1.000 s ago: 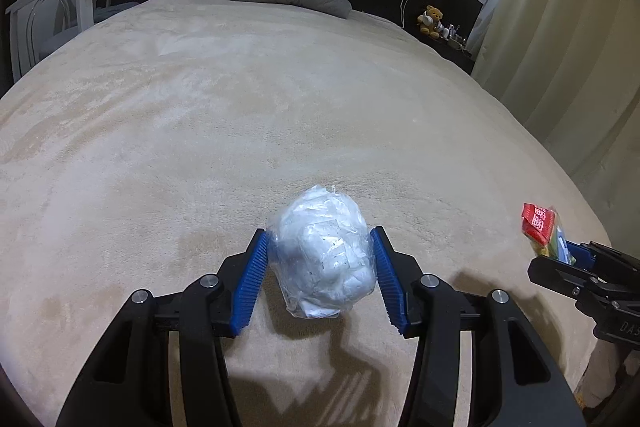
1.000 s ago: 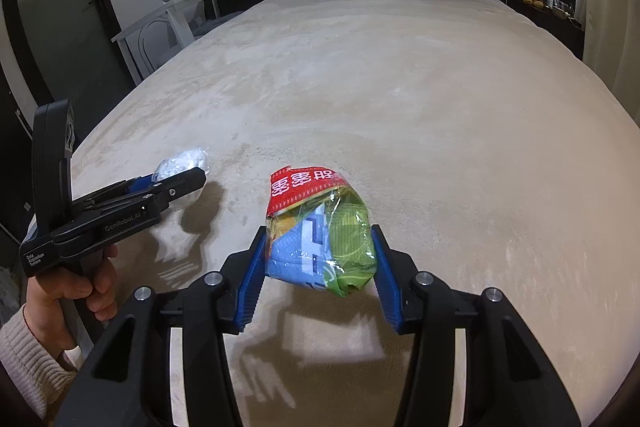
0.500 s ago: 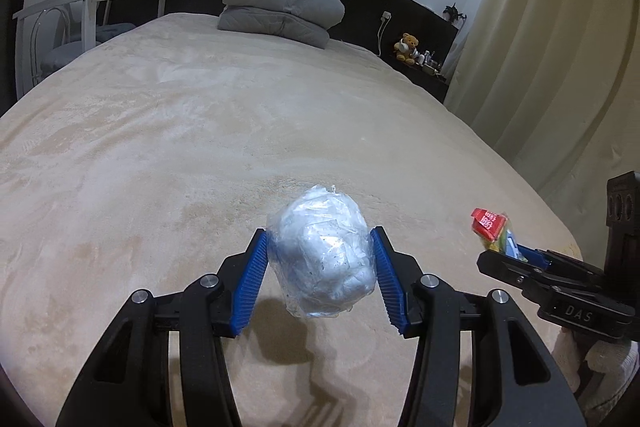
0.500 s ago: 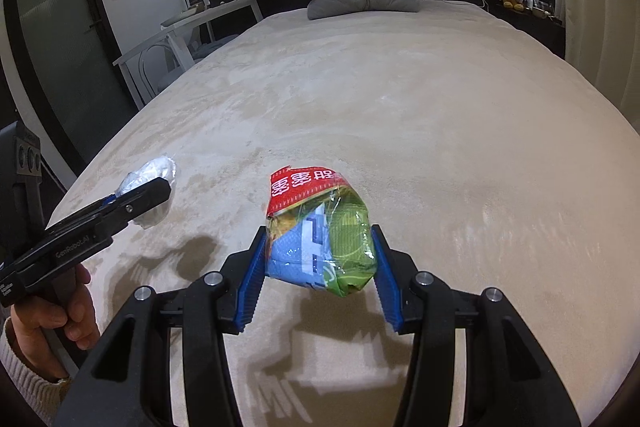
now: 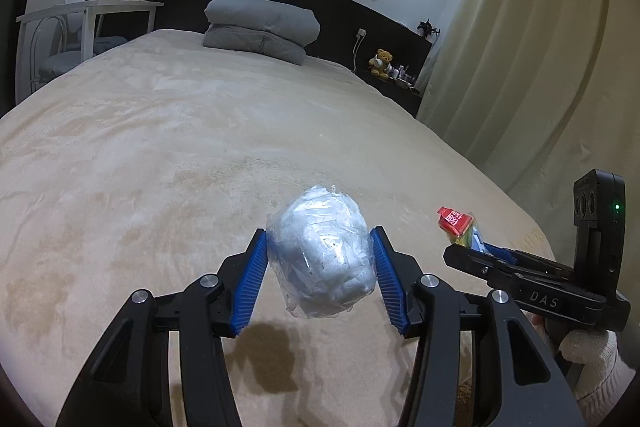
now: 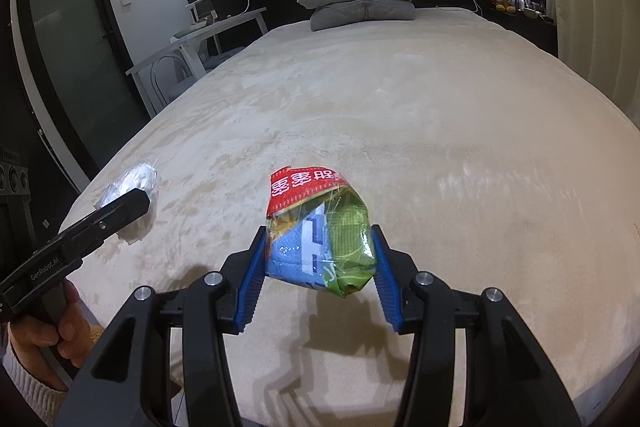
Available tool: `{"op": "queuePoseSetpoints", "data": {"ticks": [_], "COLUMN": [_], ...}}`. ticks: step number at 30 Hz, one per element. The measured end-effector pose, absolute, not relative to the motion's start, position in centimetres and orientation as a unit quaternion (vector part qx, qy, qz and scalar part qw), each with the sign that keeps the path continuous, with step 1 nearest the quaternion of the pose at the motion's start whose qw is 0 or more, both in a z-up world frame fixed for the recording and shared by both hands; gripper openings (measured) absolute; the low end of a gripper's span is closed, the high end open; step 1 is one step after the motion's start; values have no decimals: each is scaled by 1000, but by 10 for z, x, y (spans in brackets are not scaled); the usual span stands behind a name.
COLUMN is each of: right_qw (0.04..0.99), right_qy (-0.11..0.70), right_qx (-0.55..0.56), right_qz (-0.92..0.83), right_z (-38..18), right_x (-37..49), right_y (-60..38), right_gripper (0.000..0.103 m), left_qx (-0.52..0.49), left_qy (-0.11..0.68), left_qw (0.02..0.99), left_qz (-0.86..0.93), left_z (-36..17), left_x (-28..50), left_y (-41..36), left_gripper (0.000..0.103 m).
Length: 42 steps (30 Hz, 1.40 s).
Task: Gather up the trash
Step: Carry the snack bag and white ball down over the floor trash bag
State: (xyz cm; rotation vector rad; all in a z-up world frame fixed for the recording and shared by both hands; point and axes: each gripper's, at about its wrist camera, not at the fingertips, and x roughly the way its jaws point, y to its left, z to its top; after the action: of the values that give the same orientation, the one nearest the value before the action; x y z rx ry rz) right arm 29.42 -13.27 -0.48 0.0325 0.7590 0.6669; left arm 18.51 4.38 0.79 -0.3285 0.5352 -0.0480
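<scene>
1. Trash: crumpled clear plastic wad (image 5: 322,253), clamped between the left gripper (image 5: 320,273) pads, held above the bed (image 5: 160,155).
2. Trash: glossy snack wrapper (image 6: 320,231), red, blue and green, pinched in the right gripper (image 6: 320,267), also held above the bed.
3. Bed: plush beige cover, bare beneath both loads.
4. Folded grey bedding (image 5: 260,27) at the dark headboard (image 5: 340,7); teddy bear (image 5: 382,63) beside the pleated curtain (image 5: 520,47).

A crumpled ball of clear plastic wrap (image 5: 322,251) looked white and shiny. It was up in the air above the soft beige bed (image 5: 160,155), squeezed on both sides between blue pads. A snack bag (image 6: 320,231) was up over the bed too, well apart from the ball. It was red on top, blue and green below, crinkled, tilted, and also squeezed between blue pads.
</scene>
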Motion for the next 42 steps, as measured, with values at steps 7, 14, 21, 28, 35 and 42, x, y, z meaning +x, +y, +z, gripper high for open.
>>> {"op": "queuePoseSetpoints", "data": {"ticks": [7,14,21,28,35,42], "right_qw": [874,874,871,859,838,821], "right_qy": [366,360,350,356,375,401], "right_qx": [30,43,41,63,69,59], "right_qz": [317,324,341,363,390,401], "right_z": [-10,-10,-10,-18,-27,-38], "right_x": [252,210,168,131,108,97], "right_y": [-151,-165,-173,-183,-178,-168], "right_gripper": [49,49,49,49,49,49], "left_qx": [-155,-152,-152,-148,-148,-170], "left_qy": [257,250,237,243,261,295], "left_qw": [953,956,959,958,953,940], "left_qz": [-30,-30,-29,-35,-36,-35], "left_z": [6,5,5,-5,-18,-37], "left_x": [143,104,64,27,6,-3], "left_y": [25,8,-4,-10,-10,-5], "left_gripper": [51,51,51,51,51,51]}}
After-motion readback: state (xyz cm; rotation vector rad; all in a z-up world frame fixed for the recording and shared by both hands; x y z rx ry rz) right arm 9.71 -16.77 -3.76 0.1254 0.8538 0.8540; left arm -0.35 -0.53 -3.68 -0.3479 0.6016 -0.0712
